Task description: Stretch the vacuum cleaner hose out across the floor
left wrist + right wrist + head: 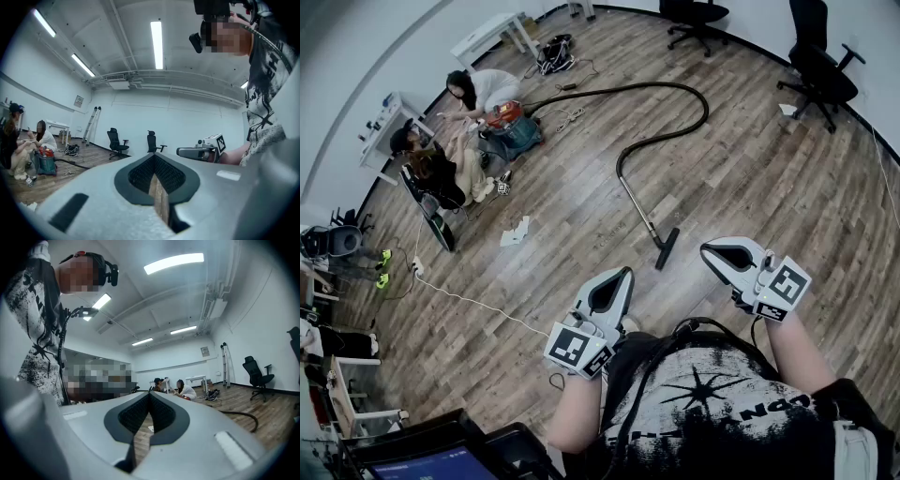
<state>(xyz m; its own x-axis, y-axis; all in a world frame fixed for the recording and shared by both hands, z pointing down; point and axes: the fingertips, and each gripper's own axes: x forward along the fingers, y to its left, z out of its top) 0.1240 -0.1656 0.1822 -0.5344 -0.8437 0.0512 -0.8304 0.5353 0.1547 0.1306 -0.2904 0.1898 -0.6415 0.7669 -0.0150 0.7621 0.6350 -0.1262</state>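
- black hose (679, 101) lies curved on the wood floor (750, 178), running from the red vacuum (508, 120) beside the seated people (480, 90) round to the nozzle (667, 248).
- and the grippers?
- left gripper (619, 275) and right gripper (713, 251) are both pressed together, empty, apart from the hose.

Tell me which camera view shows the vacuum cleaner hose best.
The head view: it shows the whole hose, curving from the canister to the floor nozzle. The left gripper view shows only a short stretch beside the canister; the right gripper view, one curved piece.
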